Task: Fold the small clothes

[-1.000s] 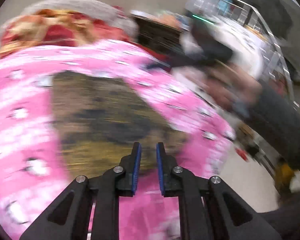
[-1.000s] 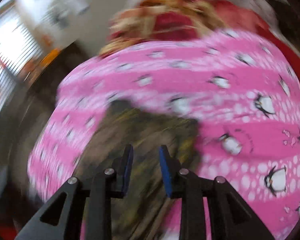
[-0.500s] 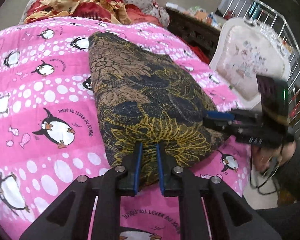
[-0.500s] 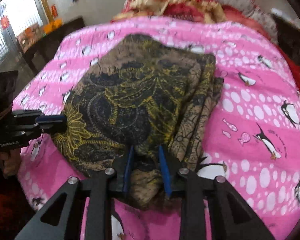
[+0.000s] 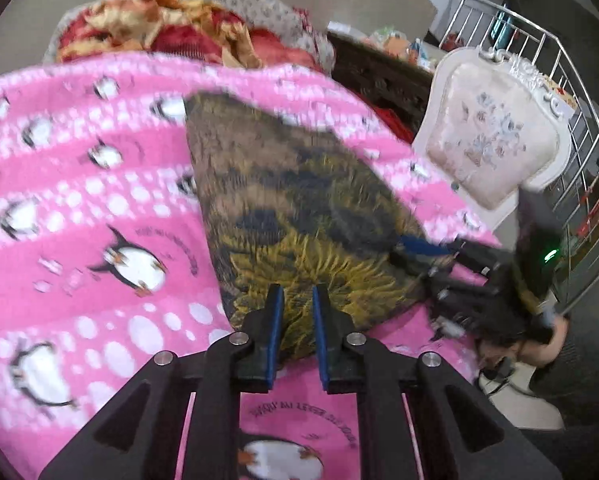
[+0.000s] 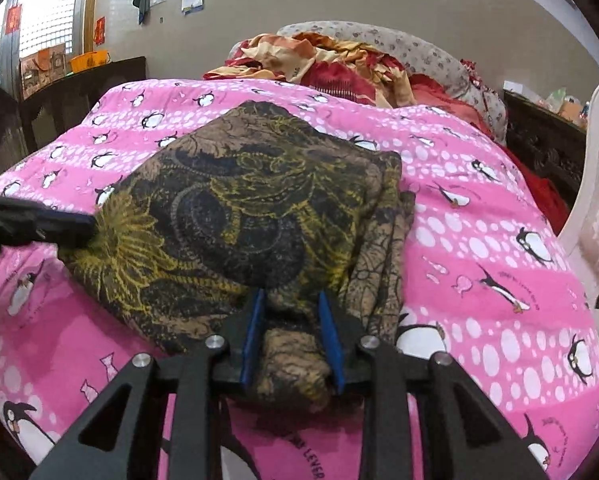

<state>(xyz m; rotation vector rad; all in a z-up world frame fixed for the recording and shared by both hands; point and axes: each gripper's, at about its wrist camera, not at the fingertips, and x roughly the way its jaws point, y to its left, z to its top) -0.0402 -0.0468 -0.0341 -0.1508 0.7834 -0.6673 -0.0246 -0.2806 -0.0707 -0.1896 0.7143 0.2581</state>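
Observation:
A dark brown garment with a yellow flower print lies folded on the pink penguin blanket. My right gripper is shut on a bunched fold at the garment's near edge, and cloth fills the gap between its blue pads. My left gripper is shut on the garment at its near yellow-printed edge, with thin cloth showing between the pads. The right wrist view shows the left gripper at the garment's left corner. The left wrist view shows the right gripper at the garment's right side.
A heap of red and gold bedding and a flowered pillow lie at the far end. A white padded chair back and a metal railing stand on the right. Dark wooden furniture is behind. A person's hand holds the right gripper.
Both grippers have come down toward the blanket with the garment. The right one swung across and now sits low at the near edge. The garment has settled flat.

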